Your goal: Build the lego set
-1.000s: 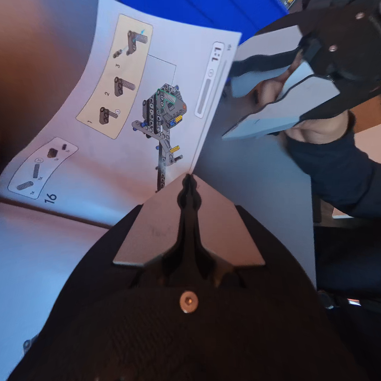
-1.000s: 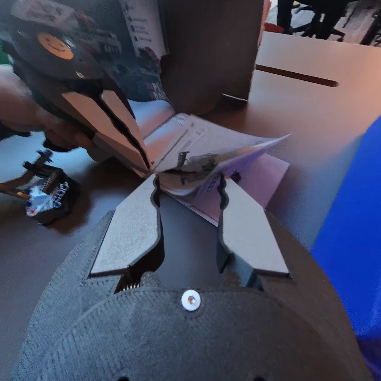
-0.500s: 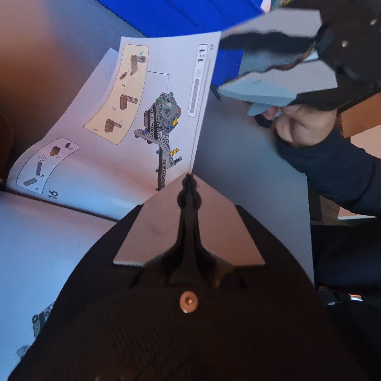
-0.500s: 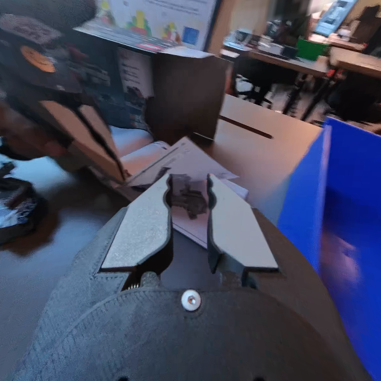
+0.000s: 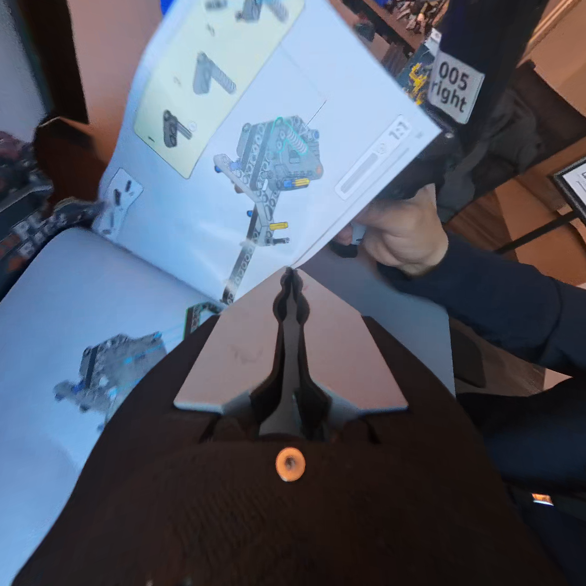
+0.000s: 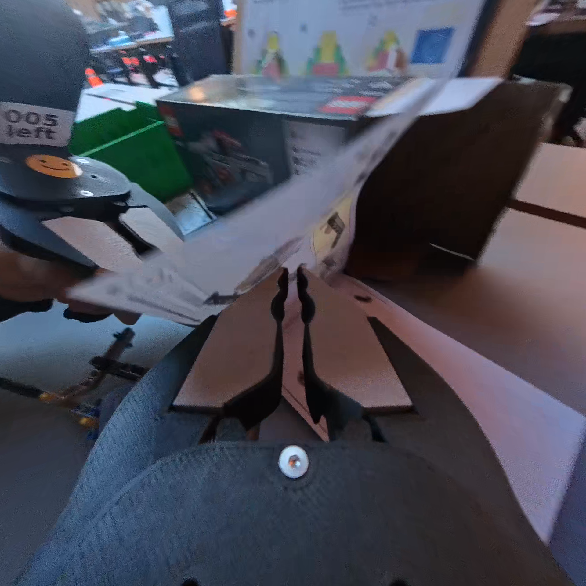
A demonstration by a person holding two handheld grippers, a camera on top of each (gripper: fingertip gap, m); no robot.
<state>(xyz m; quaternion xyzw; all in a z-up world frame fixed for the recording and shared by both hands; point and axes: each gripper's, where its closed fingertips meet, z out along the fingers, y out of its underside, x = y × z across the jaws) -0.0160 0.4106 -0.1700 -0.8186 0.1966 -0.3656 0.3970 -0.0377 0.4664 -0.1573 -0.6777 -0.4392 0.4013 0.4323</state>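
Note:
The instruction booklet lies open on the table. My left gripper (image 5: 290, 270) is shut on the near corner of one page (image 5: 253, 158) and holds it lifted and curved above the flat spread (image 5: 79, 301). The lifted page (image 6: 253, 228) is blurred in the right wrist view, where one of the left gripper's fingers (image 6: 88, 237) shows behind it. My right gripper (image 6: 291, 272) has its jaws almost closed, with a thin slit. Its tips are at the page's lower edge, with no paper visible between them. A partly built lego model (image 6: 95, 374) lies on the table at the left.
The dark lego box (image 6: 228, 142) stands behind the booklet, with a brown cardboard box (image 6: 444, 174) to its right and a green bin (image 6: 126, 146) to its left. The person's hand (image 5: 402, 234) holds the right gripper behind the page. The grey table (image 5: 380, 317) shows beside the booklet. Tip to tip, the grippers are about 6 cm apart.
My left gripper has raised the page higher and swung it over. My right gripper's jaws have gone from wide open to almost closed, and it has moved up to the page.

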